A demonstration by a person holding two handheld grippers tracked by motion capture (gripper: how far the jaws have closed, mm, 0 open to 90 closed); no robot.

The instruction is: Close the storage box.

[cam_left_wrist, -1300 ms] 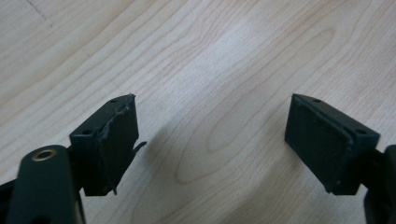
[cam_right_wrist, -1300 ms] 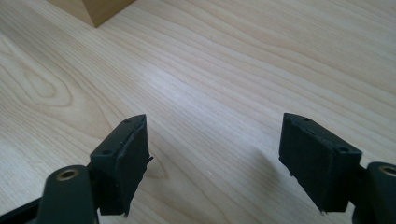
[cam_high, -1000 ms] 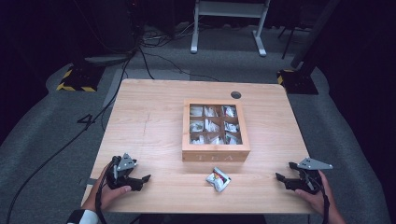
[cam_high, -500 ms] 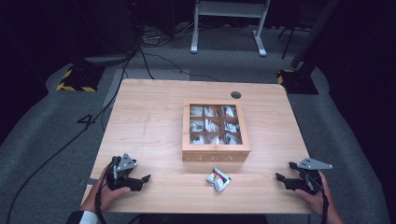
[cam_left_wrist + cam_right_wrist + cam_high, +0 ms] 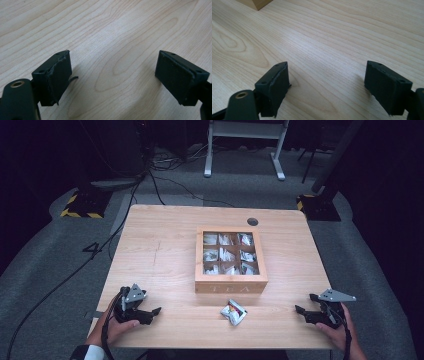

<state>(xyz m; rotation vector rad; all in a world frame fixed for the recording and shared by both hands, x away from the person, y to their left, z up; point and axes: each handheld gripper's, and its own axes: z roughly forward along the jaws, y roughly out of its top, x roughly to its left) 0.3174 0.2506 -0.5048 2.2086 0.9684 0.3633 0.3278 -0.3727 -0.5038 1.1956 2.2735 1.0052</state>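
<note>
I'm holding my left gripper (image 5: 156,310) low over the near-left part of the light wooden table (image 5: 160,245), jaws standing wide and having just been opening a touch further, with nothing but bare wood grain between them. In the left gripper view I'm looking along its two black pads (image 5: 58,75) straight onto the tabletop (image 5: 112,32).

I'm holding my right gripper (image 5: 300,309) at the near-right edge, jaws spread wide too, nothing between them. In the right gripper view I'm seeing its black pads (image 5: 277,83) over plain wood (image 5: 332,37), with a corner of the wooden tea box (image 5: 255,3) peeking in at the top left.

Taking the square wooden tea box (image 5: 230,285) with its nine compartments as my landmark: the small crumpled silver tea packet with red print (image 5: 233,312) is lying just in front of its near wall, apart from it, roughly midway between my two grippers and well apart from each. The box itself is sitting in the middle of the table, its compartments holding more silvery packets (image 5: 226,255). Beyond its far right corner, a dark round cable hole (image 5: 252,221) is showing in the tabletop.
</note>
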